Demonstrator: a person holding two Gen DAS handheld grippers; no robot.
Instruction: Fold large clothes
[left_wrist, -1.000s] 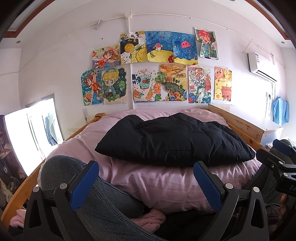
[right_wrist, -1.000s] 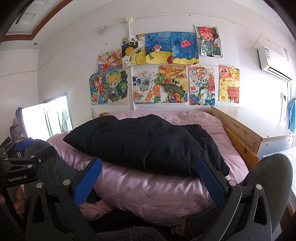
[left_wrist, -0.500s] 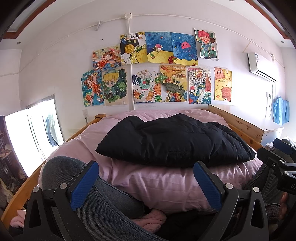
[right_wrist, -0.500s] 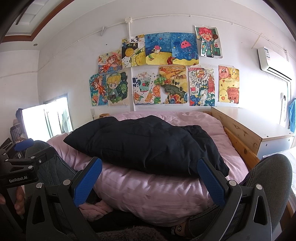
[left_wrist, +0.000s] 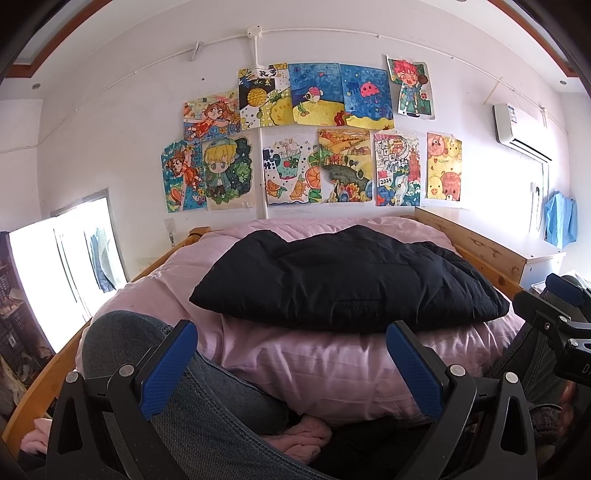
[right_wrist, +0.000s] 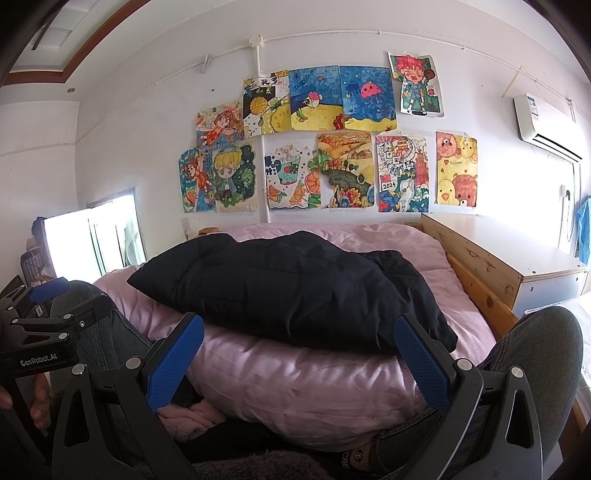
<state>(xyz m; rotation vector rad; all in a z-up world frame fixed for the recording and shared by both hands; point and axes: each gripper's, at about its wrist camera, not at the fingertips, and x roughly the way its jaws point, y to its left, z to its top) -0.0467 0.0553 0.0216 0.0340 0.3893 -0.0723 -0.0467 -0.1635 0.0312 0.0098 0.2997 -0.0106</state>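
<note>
A large black padded garment (left_wrist: 343, 280) lies folded in a thick bundle on top of a pink quilt (left_wrist: 332, 365) on the bed; it also shows in the right wrist view (right_wrist: 288, 291). My left gripper (left_wrist: 291, 362) is open and empty, held low in front of the quilt, short of the garment. My right gripper (right_wrist: 299, 362) is open and empty, also in front of the quilt and apart from the garment. Each gripper shows at the edge of the other's view, the right one (left_wrist: 554, 314) and the left one (right_wrist: 44, 321).
The person's knees in grey jeans (left_wrist: 140, 347) (right_wrist: 535, 354) flank the quilt. A wooden bed frame (left_wrist: 476, 243) and a white-topped cabinet (right_wrist: 517, 258) stand on the right. A bright window (left_wrist: 55, 266) is on the left. Drawings (left_wrist: 314, 140) cover the wall.
</note>
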